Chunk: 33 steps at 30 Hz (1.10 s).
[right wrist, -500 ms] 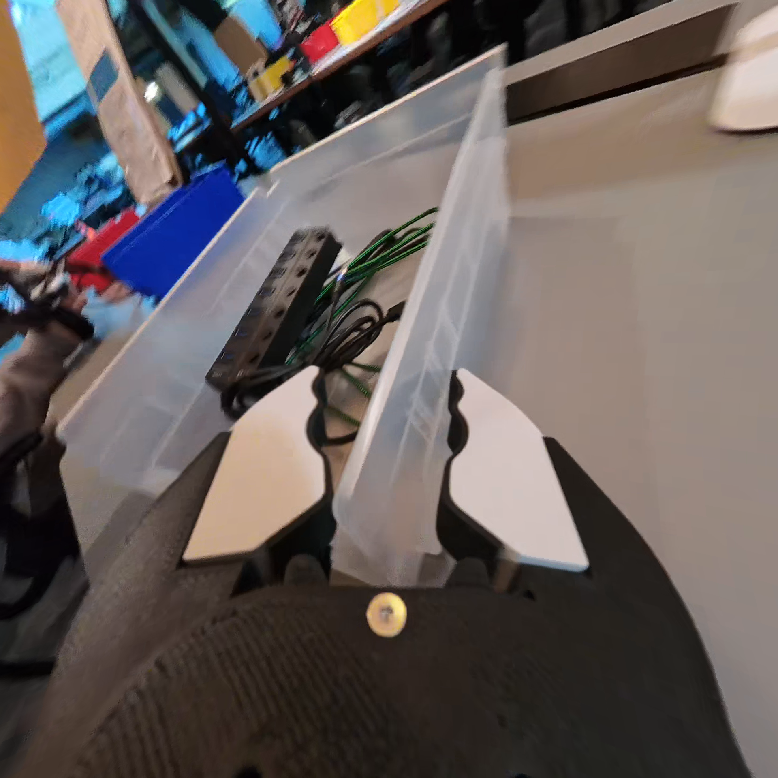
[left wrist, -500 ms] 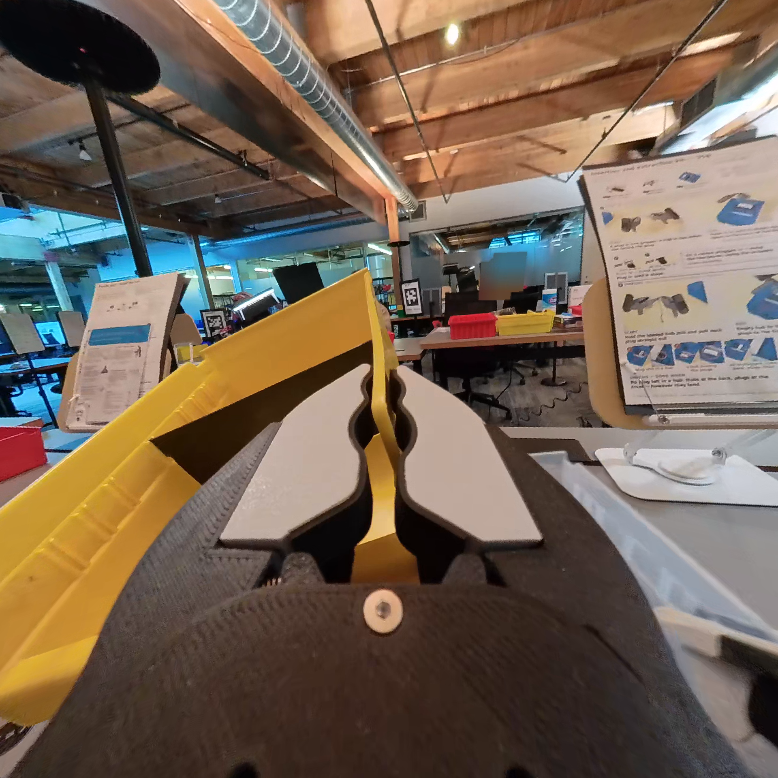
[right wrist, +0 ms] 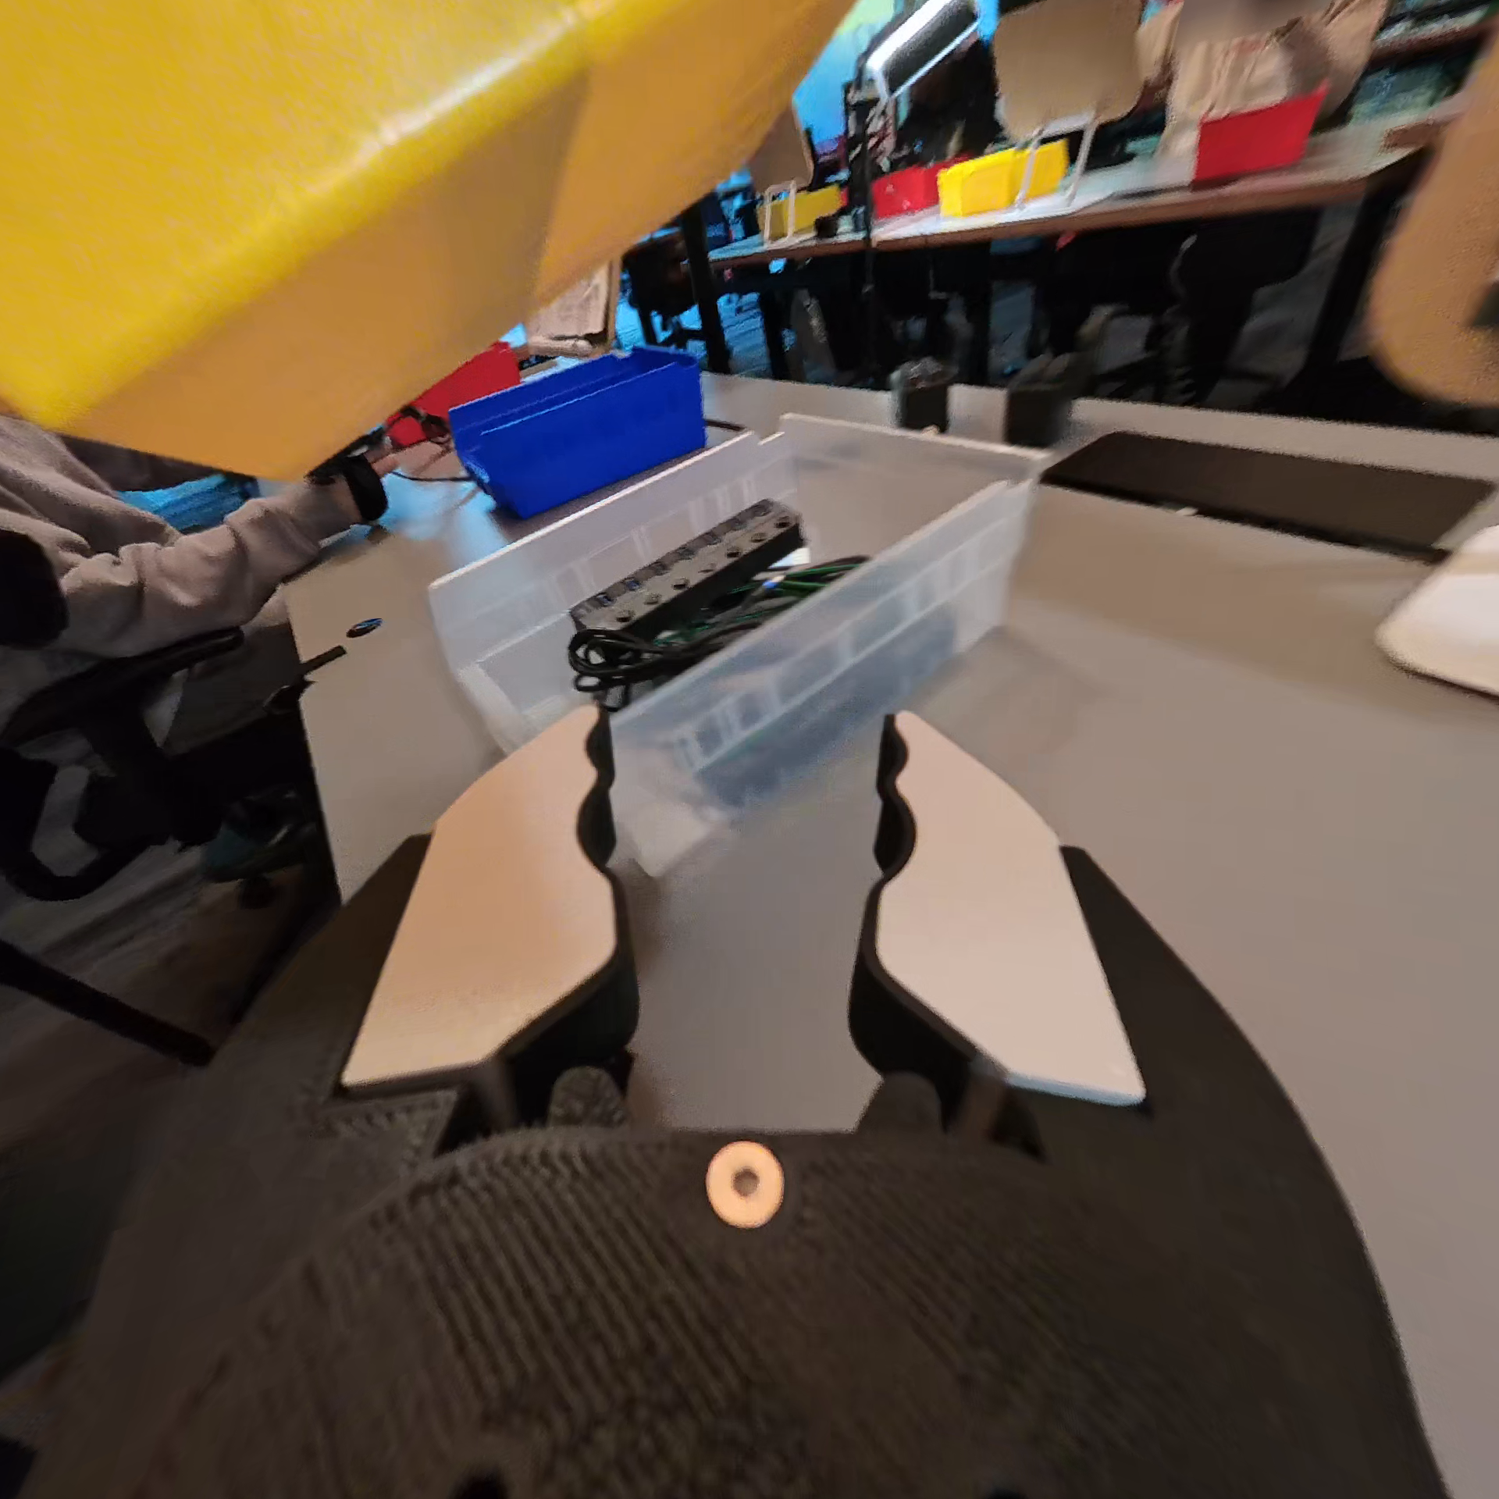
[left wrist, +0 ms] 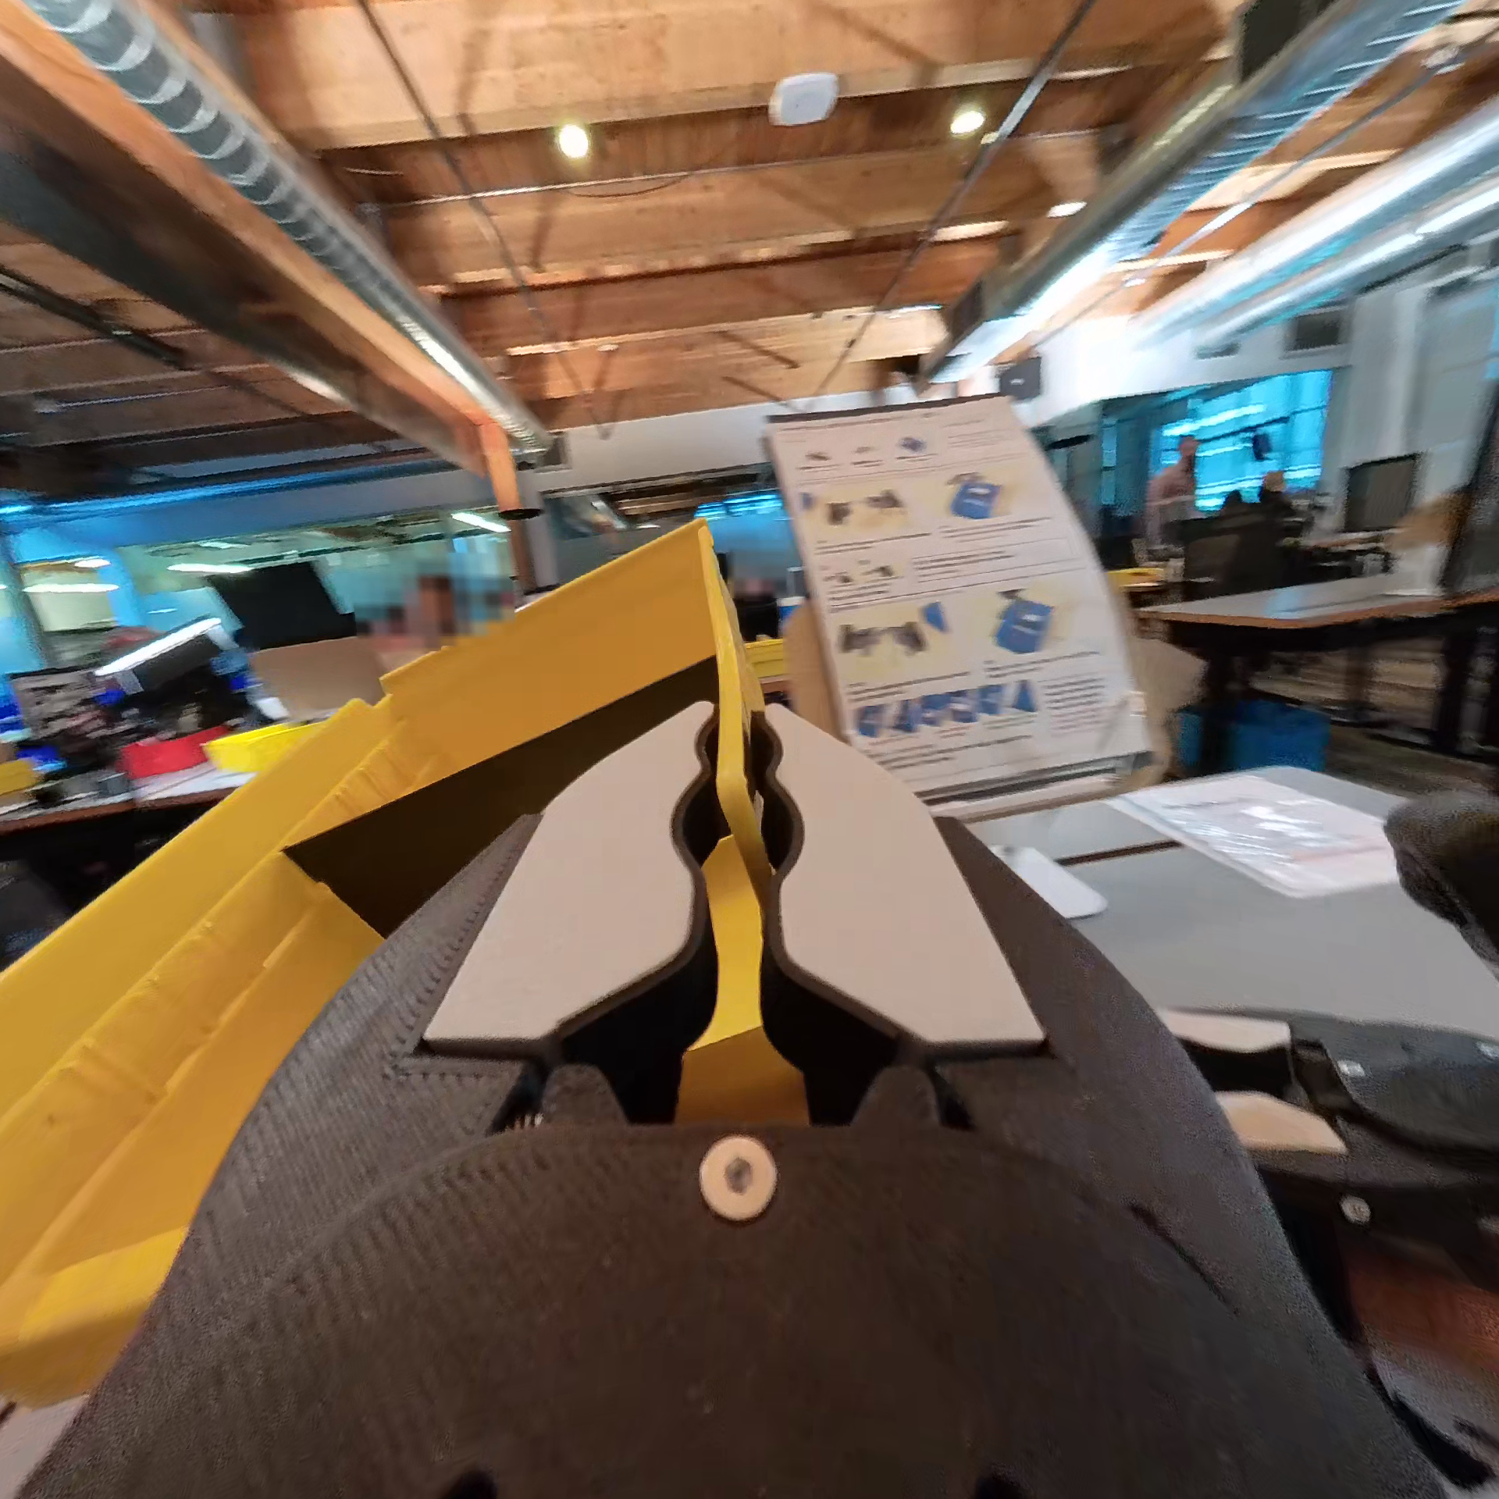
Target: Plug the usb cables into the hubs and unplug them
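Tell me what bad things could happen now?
The left claw pinches only the thin wall of the raised yellow bin, so it might slip and fall. The bin hangs over the clear bin holding the black hub and cables, and might bump them.

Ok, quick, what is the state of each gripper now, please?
Left gripper: closed on the wall of the yellow bin.
Right gripper: open, holding nothing; the clear bin lies just ahead.
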Motion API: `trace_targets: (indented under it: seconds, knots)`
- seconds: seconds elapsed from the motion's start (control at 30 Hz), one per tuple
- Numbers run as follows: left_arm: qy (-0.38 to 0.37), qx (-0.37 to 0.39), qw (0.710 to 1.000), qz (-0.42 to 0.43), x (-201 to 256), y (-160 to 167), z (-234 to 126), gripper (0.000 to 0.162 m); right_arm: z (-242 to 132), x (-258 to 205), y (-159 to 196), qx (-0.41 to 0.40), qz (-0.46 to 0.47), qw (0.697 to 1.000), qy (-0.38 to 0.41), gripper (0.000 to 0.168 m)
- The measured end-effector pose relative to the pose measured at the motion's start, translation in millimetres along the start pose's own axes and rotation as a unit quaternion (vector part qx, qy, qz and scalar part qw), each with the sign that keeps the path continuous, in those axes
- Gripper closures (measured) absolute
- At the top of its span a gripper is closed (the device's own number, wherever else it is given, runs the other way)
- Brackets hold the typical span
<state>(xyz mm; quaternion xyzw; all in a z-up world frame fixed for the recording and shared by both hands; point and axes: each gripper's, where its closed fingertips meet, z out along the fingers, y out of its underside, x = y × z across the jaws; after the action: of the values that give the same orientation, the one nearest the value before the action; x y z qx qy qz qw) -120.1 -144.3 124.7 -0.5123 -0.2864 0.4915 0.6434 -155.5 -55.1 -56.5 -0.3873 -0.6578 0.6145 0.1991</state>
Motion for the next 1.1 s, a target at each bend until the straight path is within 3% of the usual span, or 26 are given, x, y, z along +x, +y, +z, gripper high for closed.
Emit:
trace_targets:
  seconds: [0.2, 0.37, 0.43, 0.6, 0.97, 1.1]
  knots:
    - [0.155, 0.004, 0.988, -0.004, 138.4, 7.4, -1.8, 0.157, -134.2, 86.2, -7.9, 0.04, -0.033, 0.994, 0.093, 0.109]
    - [0.242, -0.031, 0.97, -0.012, 233.2, 57.6, -14.2, 0.157, -260.0, 158.4, 23.3, 0.063, -0.014, 0.975, 0.214, 0.117]
    - [0.261, -0.051, 0.964, -0.017, 259.5, 79.5, -17.9, 0.157, -287.6, 163.8, 35.2, 0.077, 0.05, 0.975, 0.201, 0.115]
    - [0.284, -0.096, 0.954, -0.016, 305.1, 121.2, -19.9, 0.157, -317.7, 170.7, 38.2, 0.113, 0.119, 0.969, 0.185, 0.114]
    - [0.313, -0.124, 0.941, 0.04, 385.7, 177.4, -11.8, 0.156, -317.3, 187.1, 55.6, 0.103, 0.183, 0.963, 0.168, 0.112]
    - [0.328, -0.15, 0.933, 0.006, 416.7, 186.6, -2.8, 0.157, -322.1, 191.7, 53.9, 0.113, 0.19, 0.96, 0.174, 0.111]
